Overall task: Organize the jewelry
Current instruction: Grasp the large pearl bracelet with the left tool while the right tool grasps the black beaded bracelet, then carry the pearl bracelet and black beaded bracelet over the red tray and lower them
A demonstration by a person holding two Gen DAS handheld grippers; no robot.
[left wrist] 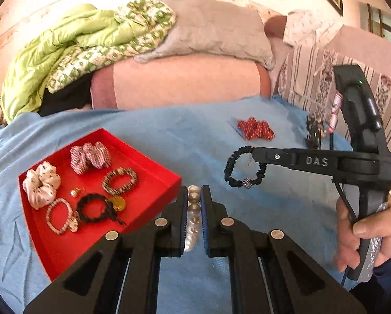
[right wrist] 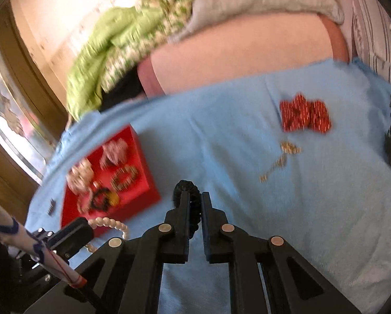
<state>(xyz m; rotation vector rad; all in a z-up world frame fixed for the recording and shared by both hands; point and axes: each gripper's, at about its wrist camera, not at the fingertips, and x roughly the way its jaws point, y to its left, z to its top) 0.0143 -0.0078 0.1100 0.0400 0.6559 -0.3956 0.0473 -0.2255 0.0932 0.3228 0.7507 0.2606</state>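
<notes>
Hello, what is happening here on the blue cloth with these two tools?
A person is sorting jewelry into a red tray on a blue cloth. The left claw is shut on a pearl bracelet near the tray's corner. The right claw holds a black bracelet above the cloth. Several bracelets and scrunchies already lie in the tray. A red scrunchie and a gold chain are outside it, on the cloth.

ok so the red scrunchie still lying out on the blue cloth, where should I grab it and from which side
Take the red scrunchie from above, pinching one of its puffy folds near an outer edge. It lies flat and bunched on the blue cloth, so no side gives a way under it. The gold chain lies just in front, so come in over that. Both hand-held grippers are full now.
</notes>
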